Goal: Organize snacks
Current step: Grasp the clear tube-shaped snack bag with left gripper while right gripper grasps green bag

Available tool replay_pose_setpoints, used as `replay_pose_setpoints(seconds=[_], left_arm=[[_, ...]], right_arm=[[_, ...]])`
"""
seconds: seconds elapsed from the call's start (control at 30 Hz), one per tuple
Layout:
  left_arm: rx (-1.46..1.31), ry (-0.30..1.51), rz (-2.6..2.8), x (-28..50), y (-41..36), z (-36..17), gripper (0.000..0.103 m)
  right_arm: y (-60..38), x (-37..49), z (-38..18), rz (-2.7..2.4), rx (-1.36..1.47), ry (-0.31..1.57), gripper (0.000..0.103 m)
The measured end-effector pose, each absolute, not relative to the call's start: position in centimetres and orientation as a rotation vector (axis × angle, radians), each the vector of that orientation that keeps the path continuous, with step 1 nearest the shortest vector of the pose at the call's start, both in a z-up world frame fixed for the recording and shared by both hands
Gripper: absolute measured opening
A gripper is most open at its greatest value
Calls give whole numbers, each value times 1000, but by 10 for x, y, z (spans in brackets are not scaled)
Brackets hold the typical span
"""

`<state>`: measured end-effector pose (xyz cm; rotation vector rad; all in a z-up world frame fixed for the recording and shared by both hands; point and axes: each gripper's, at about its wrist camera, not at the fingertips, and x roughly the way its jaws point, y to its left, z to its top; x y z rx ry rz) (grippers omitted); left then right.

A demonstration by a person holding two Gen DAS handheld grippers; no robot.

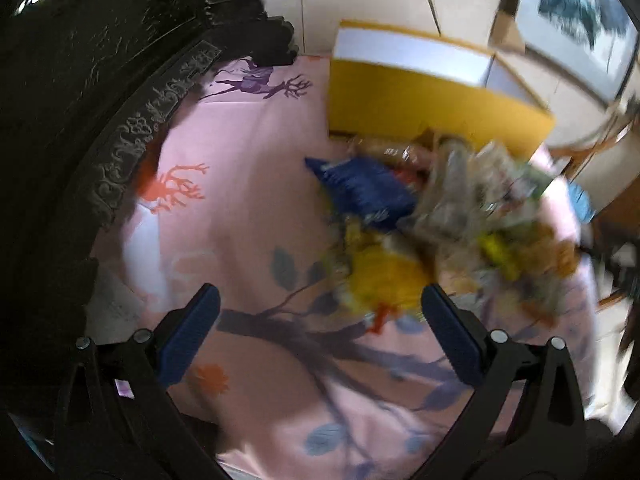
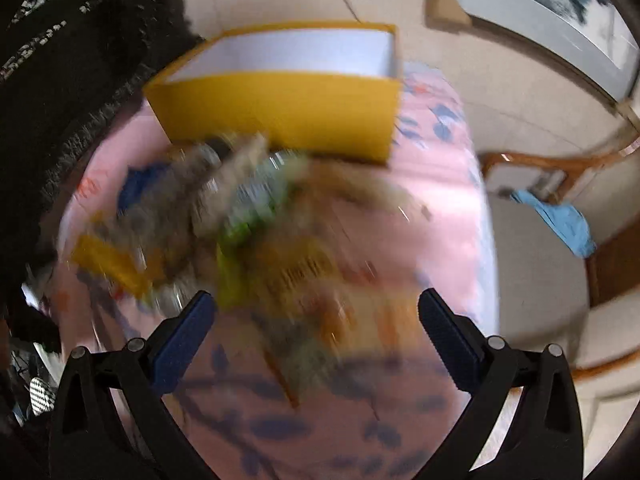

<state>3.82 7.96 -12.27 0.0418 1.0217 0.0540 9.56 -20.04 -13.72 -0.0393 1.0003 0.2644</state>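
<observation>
A blurred pile of snack packets (image 1: 448, 216) lies on a pink patterned cloth, with a blue packet (image 1: 362, 188) and a yellow packet (image 1: 384, 276) at its near left. Behind the pile stands an open yellow box (image 1: 424, 100) with a white inside. My left gripper (image 1: 320, 312) is open and empty, above the cloth just short of the yellow packet. In the right wrist view the same pile (image 2: 248, 232) and yellow box (image 2: 288, 108) show. My right gripper (image 2: 316, 316) is open and empty, over the near part of the pile.
The pink cloth (image 1: 248, 152) covers a round table. A dark carved piece of furniture (image 1: 92, 100) stands at the left. A wooden chair (image 2: 560, 184) with a blue cloth (image 2: 560, 220) stands at the right. A framed picture (image 2: 560, 4) leans against the wall.
</observation>
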Motion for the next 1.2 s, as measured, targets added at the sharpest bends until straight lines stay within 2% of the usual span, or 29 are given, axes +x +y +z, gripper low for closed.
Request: replay_pose_setpoints(seconds=[0.17, 0.2, 0.23, 0.27, 0.3, 0.37, 0.5, 0.6, 0.63, 0.67, 0.73, 0.8, 0.87, 0.93, 0.97, 1.03, 1.07, 1.1, 1.13, 1.2], left_arm=[[156, 1002, -5, 48, 47, -128, 101], [176, 995, -26, 50, 37, -130, 101], [187, 989, -47, 53, 30, -131, 101], [198, 982, -72, 55, 23, -131, 101], [222, 973, -102, 60, 13, -133, 101], [271, 943, -122, 72, 0, -136, 101], [317, 898, -119, 102, -17, -146, 101], [270, 959, -148, 128, -21, -164, 98], [267, 1045, -161, 139, -24, -176, 88], [245, 1094, -204, 144, -27, -184, 60], [238, 1087, -220, 144, -34, -187, 54], [271, 1064, -272, 140, -42, -188, 36], [242, 1048, -287, 138, -41, -181, 31], [191, 1031, -314, 136, -33, -170, 30], [185, 1032, -311, 135, -29, -168, 30], [166, 1035, -281, 133, -19, -168, 30], [142, 1037, -286, 128, -15, -166, 29], [113, 1033, -296, 124, -9, -161, 29], [101, 1025, -300, 120, -5, -156, 29], [81, 994, -309, 111, 3, -143, 29]], right_arm=[[-176, 159, -162, 260, 71, 1060, 102], [-176, 171, -170, 269, 119, 1086, 83], [-176, 178, -176, 275, 161, 1112, 68], [-178, 180, -178, 292, 189, 1123, 58], [-178, 181, -177, 304, 189, 1135, 50], [-179, 175, -169, 318, 138, 1132, 43], [-200, 152, -156, 301, 208, 1137, 40], [-219, 134, -142, 272, 287, 1106, 39], [-224, 129, -135, 267, 311, 1089, 39], [-229, 124, -129, 267, 335, 1074, 39], [-239, 114, -115, 257, 365, 1035, 30], [-247, 111, -106, 246, 367, 1008, 21], [-252, 109, -93, 253, 367, 967, 17], [-245, 110, -89, 267, 305, 950, 16], [-238, 112, -91, 285, 239, 969, 16], [-234, 111, -96, 283, 173, 1001, 29], [-230, 112, -97, 276, 138, 1002, 62], [-225, 111, -98, 265, 75, 977, 90], [-220, 110, -99, 271, 25, 964, 100], [-214, 120, -110, 259, 15, 1044, 102]])
